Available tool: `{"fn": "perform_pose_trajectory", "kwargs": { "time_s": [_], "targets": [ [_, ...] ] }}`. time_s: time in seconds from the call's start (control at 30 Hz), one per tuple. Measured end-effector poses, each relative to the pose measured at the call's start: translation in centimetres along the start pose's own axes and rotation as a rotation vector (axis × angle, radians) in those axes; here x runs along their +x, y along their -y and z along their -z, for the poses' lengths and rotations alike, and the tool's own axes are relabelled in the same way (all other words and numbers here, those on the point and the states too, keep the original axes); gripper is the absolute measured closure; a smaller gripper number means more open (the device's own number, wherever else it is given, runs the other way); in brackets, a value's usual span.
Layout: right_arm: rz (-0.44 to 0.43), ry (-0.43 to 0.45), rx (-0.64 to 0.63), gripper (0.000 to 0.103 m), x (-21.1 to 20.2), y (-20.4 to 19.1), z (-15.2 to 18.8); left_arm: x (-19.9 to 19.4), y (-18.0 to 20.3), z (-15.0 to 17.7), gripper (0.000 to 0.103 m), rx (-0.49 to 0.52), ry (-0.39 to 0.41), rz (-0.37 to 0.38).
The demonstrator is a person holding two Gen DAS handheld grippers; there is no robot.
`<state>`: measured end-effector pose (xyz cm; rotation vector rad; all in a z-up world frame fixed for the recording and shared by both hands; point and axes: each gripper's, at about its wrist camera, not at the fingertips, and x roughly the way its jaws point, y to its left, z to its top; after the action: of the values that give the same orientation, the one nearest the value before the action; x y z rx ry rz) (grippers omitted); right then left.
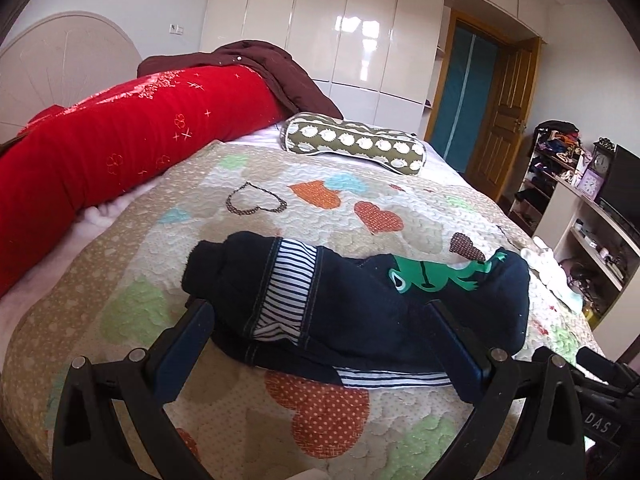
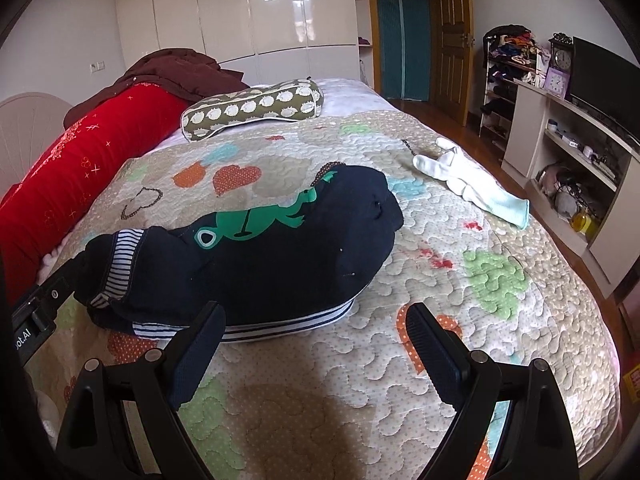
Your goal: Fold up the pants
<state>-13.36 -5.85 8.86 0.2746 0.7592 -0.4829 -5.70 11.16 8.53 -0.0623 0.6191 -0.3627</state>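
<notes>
The pants (image 1: 360, 304), small navy ones with a green frog print and striped white-and-navy trim, lie bunched in a compact heap on the quilted bedspread (image 2: 360, 380), near the edge of the bed closest to both cameras. Seen from the right wrist, the heap looks already doubled over on itself, with a striped band showing along its near lower edge, so the fold seems partly or mostly made; how neat it is underneath cannot be told. The left gripper (image 1: 320, 324) hangs just over the near side of the heap, its jaws spread wide and empty, straddling the striped end as if placed to pinch or press that part next. The right gripper (image 2: 316, 332) sits a little to the side, jaws likewise released and holding nothing; its left finger overlaps the striped band while the right one is over bare quilt, which suits reaching for the free edge. Farther out, a white glove (image 2: 468, 184) lies on the bedspread well apart from the pants, a dotted bolster pillow (image 2: 252, 108) rests toward the head of the bed, and a red blanket roll (image 1: 120, 144) runs along the far side.
</notes>
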Motion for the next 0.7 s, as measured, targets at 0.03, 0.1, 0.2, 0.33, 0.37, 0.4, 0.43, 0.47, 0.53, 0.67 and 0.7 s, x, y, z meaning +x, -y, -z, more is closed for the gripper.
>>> {"fn": "perform_pose_trajectory", "kwargs": {
  "time_s": [0.03,0.1,0.2,0.33,0.37,0.4,0.43,0.47,0.53,0.67,0.7],
  "targets": [
    [0.0,-0.005,0.001,0.009,0.1,0.0,0.1,0.1,0.0,0.0,0.0,-0.001,-0.002,0.005],
    [0.001,-0.013,0.004,0.009,0.4,0.1,0.2,0.2,0.0,0.1,0.0,-0.004,-0.009,0.009],
    [-0.001,-0.024,0.013,0.009,0.7,0.4,0.2,0.4,-0.1,0.1,0.0,-0.011,-0.02,0.014],
    [0.002,-0.028,0.02,0.009,0.8,0.6,0.2,0.7,-0.2,0.1,0.0,-0.025,-0.037,0.024],
    [0.001,-0.03,0.022,0.009,0.9,0.6,0.2,0.8,-0.3,0.1,0.0,-0.027,-0.041,0.025],
    [0.0,-0.032,0.023,0.009,0.9,0.6,0.3,0.8,-0.2,0.2,0.0,-0.028,-0.043,0.026],
    [-0.001,-0.035,0.024,0.009,1.0,0.7,0.3,0.9,-0.2,0.2,0.0,-0.029,-0.044,0.027],
    [-0.001,-0.037,0.025,0.009,1.1,0.7,0.3,0.9,-0.2,0.2,0.0,-0.028,-0.045,0.026],
    [0.001,-0.041,0.025,0.009,1.2,0.7,0.4,0.9,-0.2,0.2,0.0,-0.027,-0.043,0.026],
    [-0.001,-0.049,0.032,0.009,1.4,1.0,0.5,0.9,-0.2,0.2,0.0,-0.025,-0.046,0.024],
    [-0.001,-0.051,0.035,0.009,1.5,1.1,0.6,1.0,-0.2,0.3,0.0,-0.023,-0.047,0.023]
  ]
}}
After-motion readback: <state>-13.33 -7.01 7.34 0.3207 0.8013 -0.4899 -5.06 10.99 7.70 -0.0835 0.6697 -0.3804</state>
